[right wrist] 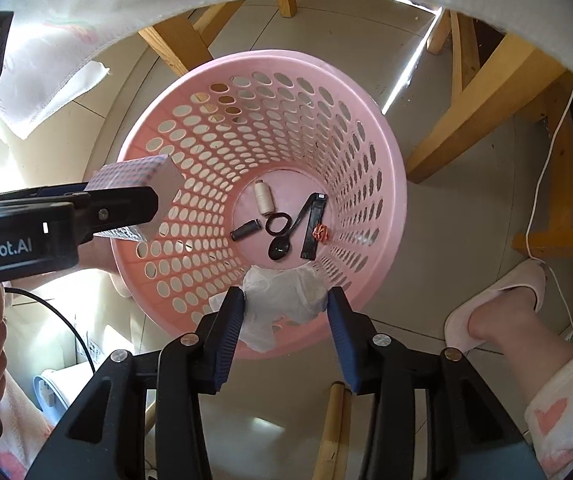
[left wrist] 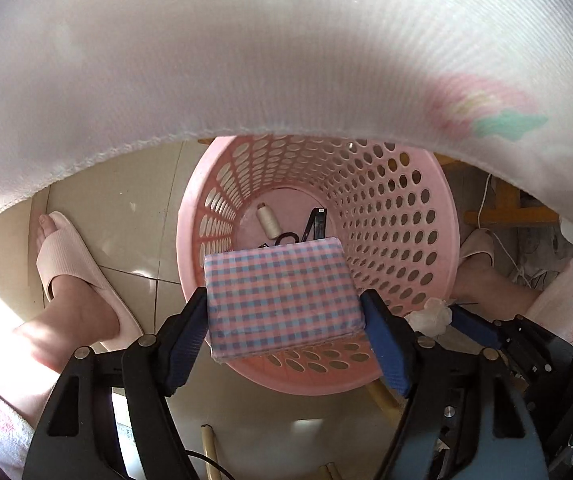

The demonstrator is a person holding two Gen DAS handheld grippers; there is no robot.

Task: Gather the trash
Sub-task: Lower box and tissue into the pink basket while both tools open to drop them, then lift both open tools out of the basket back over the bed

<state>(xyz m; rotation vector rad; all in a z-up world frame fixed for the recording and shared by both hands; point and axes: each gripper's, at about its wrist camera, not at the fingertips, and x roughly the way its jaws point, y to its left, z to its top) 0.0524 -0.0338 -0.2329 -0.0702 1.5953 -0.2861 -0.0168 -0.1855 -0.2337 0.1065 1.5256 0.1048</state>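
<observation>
Left gripper (left wrist: 286, 312) clamps a pink-and-blue checked packet (left wrist: 282, 300) at lower centre, over the pink perforated basket (right wrist: 390, 208); right gripper (right wrist: 286, 312), jaws partly spread, has crumpled white tissue (right wrist: 282, 300) between its pads (right wrist: 230, 332) above the basket's near rim

Each gripper (right wrist: 286, 312) has black angular arms, silver round screws at the pivots and ribbed blue pads (right wrist: 230, 332). The left gripper (right wrist: 158, 200) carries white lettering on its black body, with a black cable (right wrist: 66, 320) behind. The person wears pale pink slippers (right wrist: 498, 300) and fluffy white sleeves (right wrist: 558, 420) with pink hearts.
</observation>
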